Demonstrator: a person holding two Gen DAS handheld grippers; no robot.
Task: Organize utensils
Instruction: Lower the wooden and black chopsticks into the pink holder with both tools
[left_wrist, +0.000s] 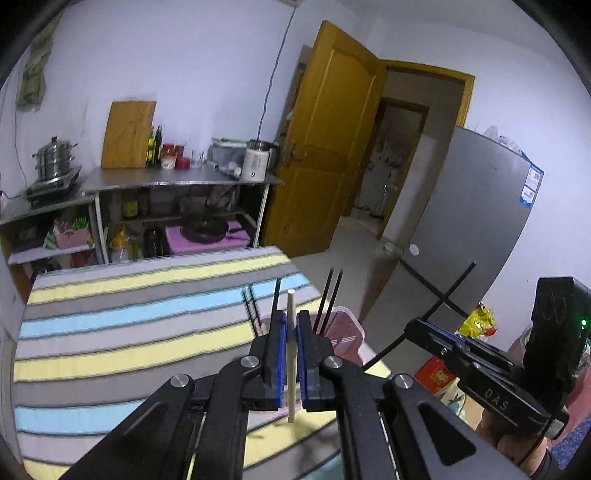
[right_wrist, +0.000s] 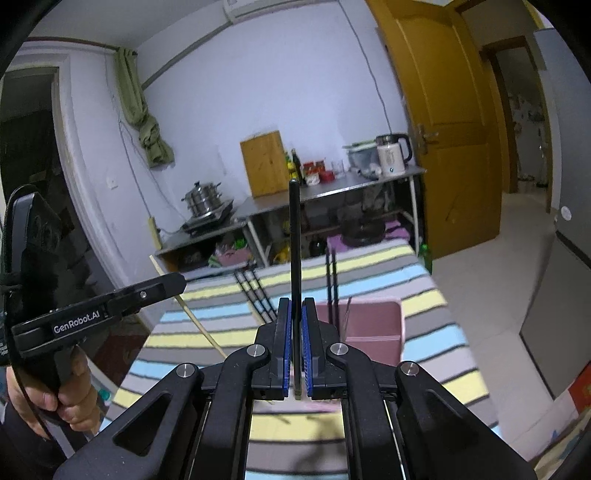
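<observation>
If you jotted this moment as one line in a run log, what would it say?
left gripper: jaws shut on pale chopstick | right gripper: jaws shut on black chopstick | pink holder: on striped cloth, black chopsticks inside

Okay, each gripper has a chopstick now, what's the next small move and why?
Probably carry the left gripper, shut on the pale wooden chopstick, over the pink plastic holder and lower it in; black chopsticks already stand there. The right gripper follows with its black chopstick.

Pale wooden chopstick (left_wrist: 291, 354) upright, clamped between left tool's blue pads; black chopstick (right_wrist: 294, 258) upright, clamped in right tool's pads; pink holder (right_wrist: 373, 325) on striped tabletop, two black chopsticks (right_wrist: 332, 288) standing inside; more black chopsticks (right_wrist: 255, 291) lying flat just beside it.
</observation>
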